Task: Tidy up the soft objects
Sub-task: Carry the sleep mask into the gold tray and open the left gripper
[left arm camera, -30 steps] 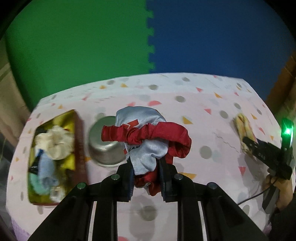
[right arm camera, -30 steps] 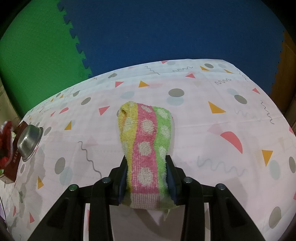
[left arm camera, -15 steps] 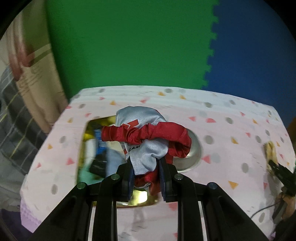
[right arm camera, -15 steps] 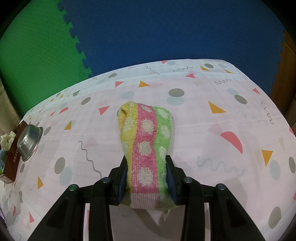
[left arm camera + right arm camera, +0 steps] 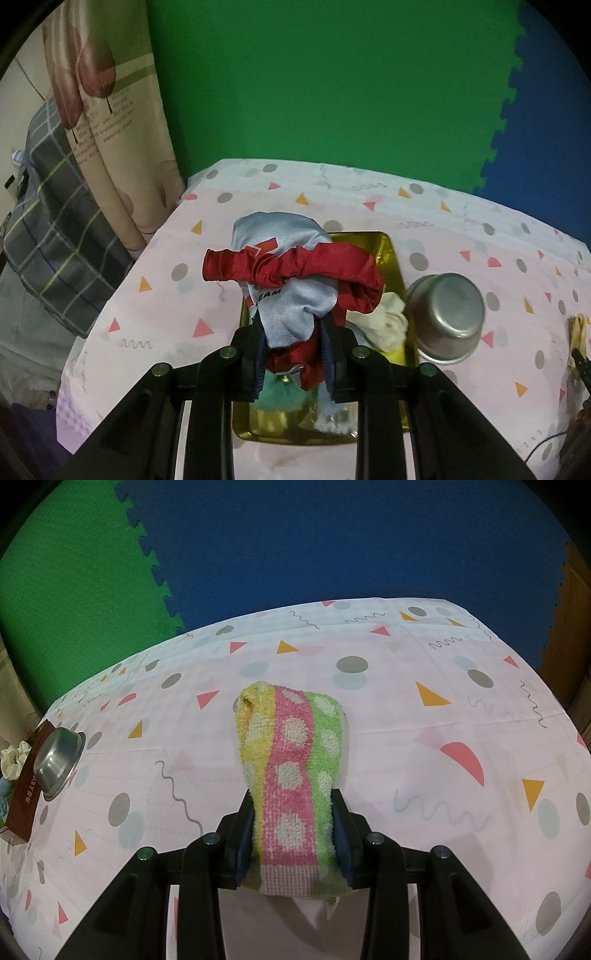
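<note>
Squeezing a striped, dotted towel (image 5: 293,775) in the right gripper (image 5: 293,834), over the middle of the table (image 5: 424,746). Sitting by the left edge: metal bowl (image 5: 59,762), brown box (image 5: 26,801).

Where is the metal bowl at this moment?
The metal bowl lies tipped on the tablecloth, right of the gold tin in the left wrist view; in the right wrist view, far left.

The left gripper (image 5: 295,347) points steeply downward, and its jaws have just been opening a little, though a bundle of red and grey cloth (image 5: 291,280) sits pinched between them. The right gripper (image 5: 293,834) also tilts downward, its jaws set moderately apart and clamped on a striped towel (image 5: 291,760).
</note>
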`<state>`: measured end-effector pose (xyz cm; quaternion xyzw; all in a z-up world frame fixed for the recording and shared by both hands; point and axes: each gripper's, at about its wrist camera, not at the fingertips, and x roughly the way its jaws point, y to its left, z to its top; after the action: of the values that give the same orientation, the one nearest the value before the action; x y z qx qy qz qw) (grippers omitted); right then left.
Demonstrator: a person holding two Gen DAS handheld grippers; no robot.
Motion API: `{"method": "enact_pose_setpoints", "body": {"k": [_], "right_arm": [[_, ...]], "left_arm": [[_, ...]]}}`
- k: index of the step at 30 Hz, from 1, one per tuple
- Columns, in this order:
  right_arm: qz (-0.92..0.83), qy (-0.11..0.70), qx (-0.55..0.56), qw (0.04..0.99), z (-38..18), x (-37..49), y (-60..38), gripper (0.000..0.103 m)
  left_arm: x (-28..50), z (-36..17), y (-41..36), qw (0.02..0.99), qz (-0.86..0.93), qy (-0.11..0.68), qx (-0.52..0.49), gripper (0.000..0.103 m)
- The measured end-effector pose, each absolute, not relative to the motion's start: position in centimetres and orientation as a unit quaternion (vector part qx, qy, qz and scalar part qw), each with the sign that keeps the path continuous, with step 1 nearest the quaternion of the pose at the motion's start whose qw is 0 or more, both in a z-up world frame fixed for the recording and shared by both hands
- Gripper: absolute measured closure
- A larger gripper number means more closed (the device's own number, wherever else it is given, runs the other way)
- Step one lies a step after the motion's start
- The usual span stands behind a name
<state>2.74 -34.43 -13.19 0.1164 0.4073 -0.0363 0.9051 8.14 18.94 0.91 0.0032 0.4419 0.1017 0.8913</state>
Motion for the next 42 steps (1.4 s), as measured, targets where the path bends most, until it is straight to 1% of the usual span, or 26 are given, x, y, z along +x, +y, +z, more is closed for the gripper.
{"method": "enact_pose_setpoints", "body": {"k": [15, 17, 19, 24, 25, 26, 30, 39, 42], "right_arm": [[-0.037, 0.408, 0.115, 0.905, -13.2, 2.8, -34.5, 0.065], [-0.037, 0.408, 0.115, 0.905, -13.2, 2.8, -34.5, 0.065], [-0.037, 0.408, 0.115, 0.905, -13.2, 2.8, -34.5, 0.065], [-0.038, 0.408, 0.113, 0.905, -13.3, 2.7, -34.5, 0.065], [-0.038, 0.408, 0.113, 0.905, -13.3, 2.8, -34.5, 0.065], [-0.038, 0.408, 0.112, 0.905, -13.3, 2.8, -34.6, 0.065], [-0.038, 0.408, 0.112, 0.905, -13.3, 2.8, -34.6, 0.065], [-0.039, 0.409, 0.109, 0.905, -13.3, 2.8, -34.5, 0.065], [-0.04, 0.409, 0.108, 0.905, -13.2, 2.8, -34.5, 0.065]], "left_arm": [[12.8, -4.4, 21.2, 0.869, 0.099, 0.484, -0.024, 0.078], [13.4, -4.8, 21.4, 0.867, 0.095, 0.488, -0.036, 0.073], [13.9, -5.3, 21.6, 0.865, 0.091, 0.491, -0.041, 0.072], [14.5, -6.0, 21.2, 0.866, 0.087, 0.492, -0.027, 0.067], [14.6, -6.0, 21.2, 0.866, 0.086, 0.492, -0.024, 0.065], [14.6, -6.0, 21.2, 0.866, 0.086, 0.492, -0.022, 0.06], [14.4, -5.8, 21.2, 0.868, 0.092, 0.488, -0.02, 0.054], [11.8, -3.6, 20.9, 0.881, 0.094, 0.463, -0.01, 0.046], [10.0, -2.6, 20.6, 0.889, 0.108, 0.445, -0.004, 0.041]]}}
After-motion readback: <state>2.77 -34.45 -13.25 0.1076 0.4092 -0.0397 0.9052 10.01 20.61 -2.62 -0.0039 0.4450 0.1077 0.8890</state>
